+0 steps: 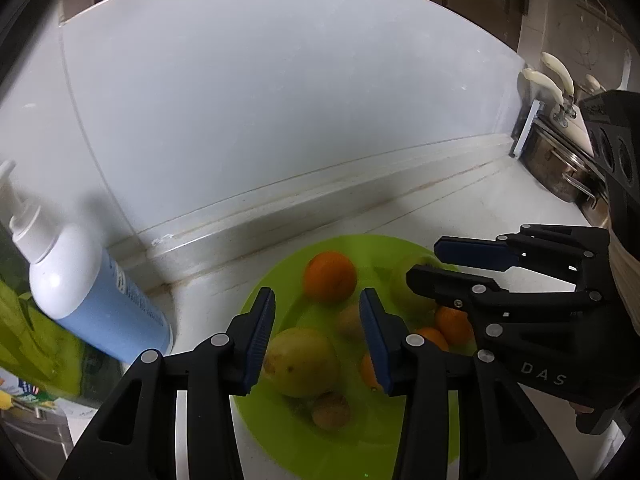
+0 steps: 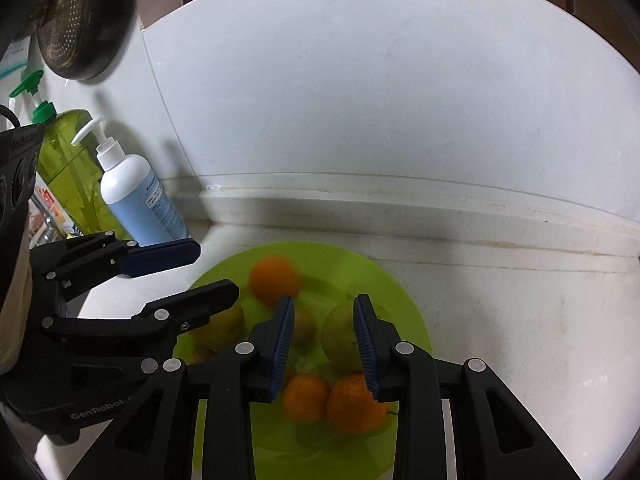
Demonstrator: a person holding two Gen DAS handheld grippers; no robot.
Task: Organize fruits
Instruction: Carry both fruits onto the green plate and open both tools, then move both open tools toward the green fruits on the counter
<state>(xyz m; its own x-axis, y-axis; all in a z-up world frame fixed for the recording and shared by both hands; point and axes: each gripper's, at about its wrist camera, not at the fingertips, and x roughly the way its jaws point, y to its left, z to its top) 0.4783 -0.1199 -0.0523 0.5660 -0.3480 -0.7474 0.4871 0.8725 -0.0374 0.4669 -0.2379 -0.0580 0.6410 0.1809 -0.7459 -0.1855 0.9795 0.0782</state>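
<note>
A lime-green plate (image 1: 276, 280) (image 2: 384, 280) on the white counter holds several fruits. They include a blurred orange (image 1: 330, 276) (image 2: 274, 280) at the back, a yellow-green fruit (image 1: 300, 362), a brown kiwi (image 1: 330, 410) and small oranges (image 2: 306, 398) at the near side. My left gripper (image 1: 318, 340) (image 2: 216, 270) hovers over the plate's left part, open, with nothing between its pads. My right gripper (image 2: 323, 344) (image 1: 430, 262) hangs over the right part, narrowly open, above another yellow-green fruit (image 2: 340, 336) and not touching it.
A white and blue pump bottle (image 1: 80, 292) (image 2: 136, 200) and a green bottle (image 2: 72, 160) stand left of the plate by the wall. A steel pot (image 1: 560, 168) and cream handles (image 1: 548, 80) are at the far right. A dark strainer (image 2: 76, 12) hangs at upper left.
</note>
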